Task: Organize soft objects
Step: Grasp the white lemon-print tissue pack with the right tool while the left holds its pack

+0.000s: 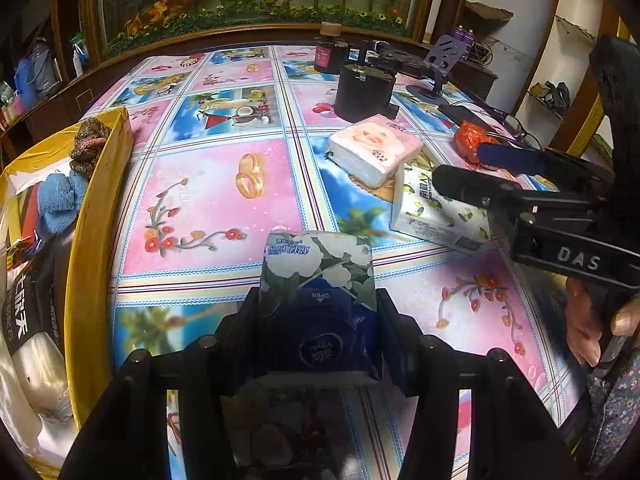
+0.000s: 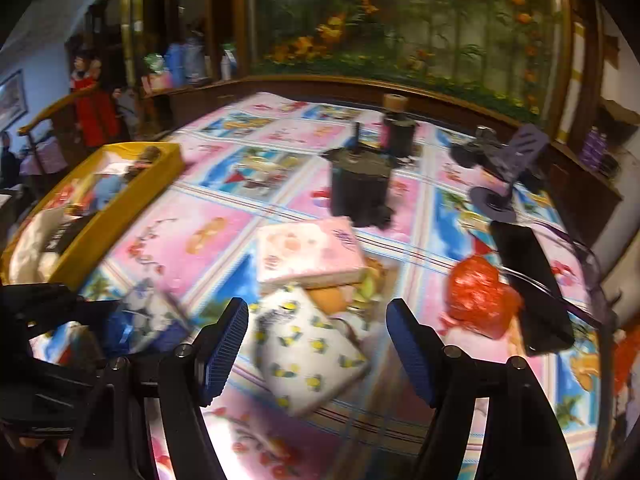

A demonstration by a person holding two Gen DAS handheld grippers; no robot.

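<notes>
Blue-and-white tissue pack sits clamped in my left gripper, bound for the yellow box leftward; my right gripper gapes empty above the lemon-print pack, next.

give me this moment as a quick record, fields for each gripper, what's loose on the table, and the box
left gripper: shut on the blue floral tissue pack, held above the tablecloth
right gripper: open, nothing between its pads, lemon-print tissue pack lying beyond them
loose on table: pink tissue pack resting partly on the lemon-print one; red crumpled bag apart, to their right
yellow box: at the table's left edge, already holding a blue cloth and other soft items
not soft: black cylinder, eyeglasses
</notes>
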